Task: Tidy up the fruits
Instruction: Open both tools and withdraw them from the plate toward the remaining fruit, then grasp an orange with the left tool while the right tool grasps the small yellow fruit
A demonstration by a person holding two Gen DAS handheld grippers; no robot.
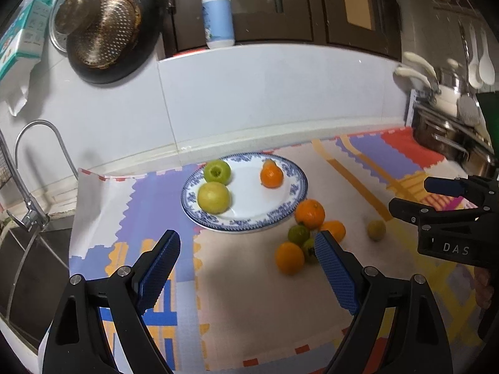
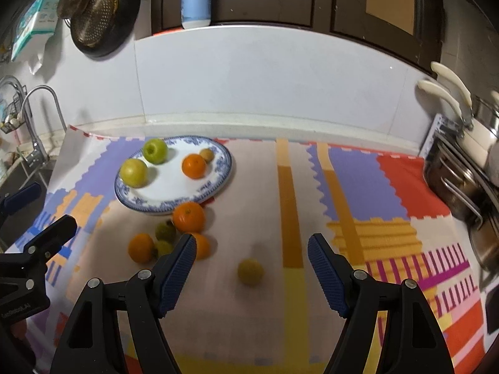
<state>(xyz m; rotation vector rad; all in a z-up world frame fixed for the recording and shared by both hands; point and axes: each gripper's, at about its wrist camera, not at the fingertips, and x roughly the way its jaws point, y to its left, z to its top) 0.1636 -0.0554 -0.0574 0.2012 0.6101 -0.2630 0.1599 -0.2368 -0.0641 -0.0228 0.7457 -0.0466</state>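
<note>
A blue-rimmed white plate (image 1: pixel 297 187) (image 2: pixel 174 198) holds two green apples (image 1: pixel 214 197) (image 2: pixel 134 173), an orange (image 1: pixel 272 176) (image 2: pixel 194 165) and a small brownish fruit (image 2: pixel 206 155). Beside the plate's near edge, oranges (image 1: pixel 310 213) (image 2: pixel 188 216) and small green fruits (image 1: pixel 298 233) (image 2: pixel 165 230) lie clustered on the mat. A small yellow-green fruit (image 1: pixel 376 230) (image 2: pixel 250 271) lies apart; it shows in the gap of my open right gripper (image 2: pixel 252 240) (image 1: pixel 413 195), untouched by the pads. My left gripper (image 1: pixel 246 238) (image 2: pixel 51 207) is open and holds nothing, just short of the plate and the cluster.
A colourful patterned mat (image 2: pixel 358 174) covers the counter. A sink and tap (image 1: pixel 34 162) are at the left, steel pots (image 2: pixel 461 187) at the right. A white tiled wall rises behind, with a pump bottle (image 1: pixel 217 12) on the ledge and a hanging pan (image 1: pixel 109 31).
</note>
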